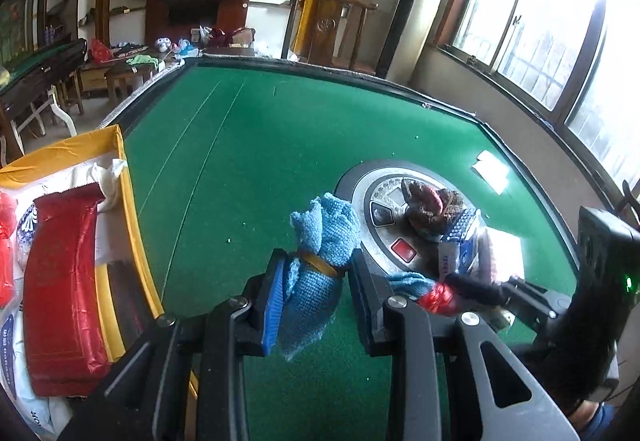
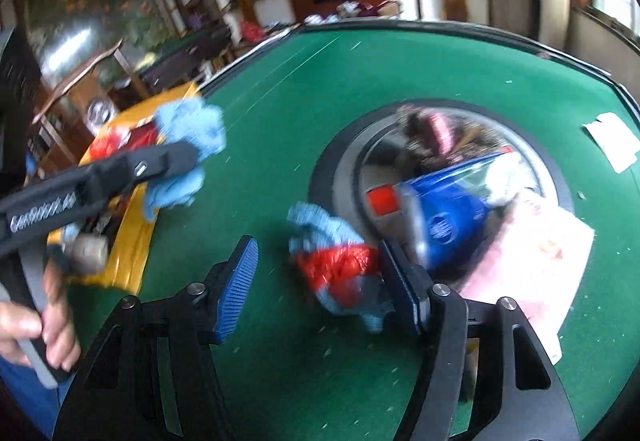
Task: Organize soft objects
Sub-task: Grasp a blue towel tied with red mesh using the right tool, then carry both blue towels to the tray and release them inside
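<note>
My left fingers (image 1: 316,283) pinch a blue cloth (image 1: 320,241) over the green desk (image 1: 280,129); my right fingers (image 2: 320,281) stand spread around another cloth (image 2: 340,269). Windows (image 1: 532,21) light the room.

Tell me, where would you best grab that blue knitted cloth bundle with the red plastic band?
Probably across the red plastic band at the waist of the blue knitted cloth bundle, coming from above: it is cinched narrow there, while both floppy ends flare. The right gripper already straddles it.

a rolled light-blue knitted cloth (image 1: 316,269), cinched at its middle by a yellow rubber band, stands upright above the green worktop. a second blue cloth bundle (image 2: 340,269), wrapped in crinkled red plastic, lies beside the round centre panel
</note>
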### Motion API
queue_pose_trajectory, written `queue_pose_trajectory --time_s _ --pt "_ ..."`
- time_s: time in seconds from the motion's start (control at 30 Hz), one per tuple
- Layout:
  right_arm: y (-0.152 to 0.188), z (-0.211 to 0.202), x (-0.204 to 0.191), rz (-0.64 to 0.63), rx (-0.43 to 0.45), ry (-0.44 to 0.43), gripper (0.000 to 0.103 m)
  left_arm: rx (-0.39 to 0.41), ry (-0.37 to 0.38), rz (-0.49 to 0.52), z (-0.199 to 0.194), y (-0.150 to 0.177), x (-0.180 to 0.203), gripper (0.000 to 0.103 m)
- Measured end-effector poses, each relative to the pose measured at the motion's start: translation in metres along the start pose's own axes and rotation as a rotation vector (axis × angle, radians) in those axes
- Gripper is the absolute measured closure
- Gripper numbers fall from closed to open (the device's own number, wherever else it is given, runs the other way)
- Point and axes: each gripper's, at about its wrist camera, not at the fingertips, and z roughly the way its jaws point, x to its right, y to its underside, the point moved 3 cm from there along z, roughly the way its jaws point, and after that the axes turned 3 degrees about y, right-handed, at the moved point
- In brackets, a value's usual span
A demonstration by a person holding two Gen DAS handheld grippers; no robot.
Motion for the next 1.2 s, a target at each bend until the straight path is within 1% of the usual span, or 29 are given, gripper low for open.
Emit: queue_pose_trajectory --time_s 0.03,0.1,0.13,0.23,0.3,0.33,0.37,0.4,0.43,0.53,0.6,0.8,0.9,1.07,1.2 --pt "0.002 0.001 -0.003 -0.022 -0.012 -0.001 0.043 -0.002 -0.001 0.0 0.0 0.0 0.0 0.072" --pt "0.005 0.001 -0.006 -0.024 -0.05 -0.045 0.043 -0.002 -0.002 -0.004 0.001 0.0 -0.001 0.072" --pt "0.005 -0.001 -0.007 -0.019 -0.041 -0.049 0.043 -0.003 -0.003 -0.004 0.001 0.0 -0.001 0.072" --pt "0.002 -0.002 -0.002 -0.021 -0.008 0.003 0.044 -0.009 -0.006 -0.007 0.003 0.001 -0.002 0.072" --pt "0.003 0.008 0.003 0.001 -0.028 0.002 0.043 -0.014 -0.008 -0.004 0.005 0.001 -0.001 0.072" --pt "0.006 0.011 0.0 -0.003 -0.036 0.014 0.043 -0.016 -0.008 -0.002 0.005 0.002 -0.001 0.072" --pt "0.008 0.014 -0.001 -0.016 -0.039 0.039 0.046 -0.017 -0.008 0.001 0.006 0.002 0.0 0.072" --pt "0.009 0.017 -0.003 -0.03 -0.044 0.068 0.063 -0.018 -0.009 0.003 0.005 0.003 0.0 0.072" --pt "0.009 0.017 -0.004 -0.034 -0.043 0.075 0.065 -0.018 -0.012 0.004 0.005 0.003 0.001 0.072" --pt "0.01 0.01 -0.002 -0.005 -0.024 0.073 0.067 -0.019 -0.014 0.005 0.005 0.003 0.0 0.072" --pt "0.011 0.001 -0.002 -0.002 0.006 0.081 0.067 -0.018 -0.017 0.007 0.005 0.004 0.001 0.072" --pt "0.006 -0.018 -0.007 0.033 0.093 0.047 0.067 0.004 -0.011 0.013 -0.002 0.002 0.003 0.072" --pt "0.005 -0.024 -0.008 0.048 0.121 0.024 0.067 0.021 -0.009 0.007 -0.009 0.0 -0.001 0.072" --pt "0.004 -0.024 -0.011 0.066 0.136 0.004 0.067 0.076 -0.012 -0.024 -0.03 -0.009 -0.016 0.072" --pt "0.002 -0.029 -0.023 0.081 0.159 -0.026 0.067 0.15 -0.047 -0.084 -0.057 -0.018 -0.047 0.072"
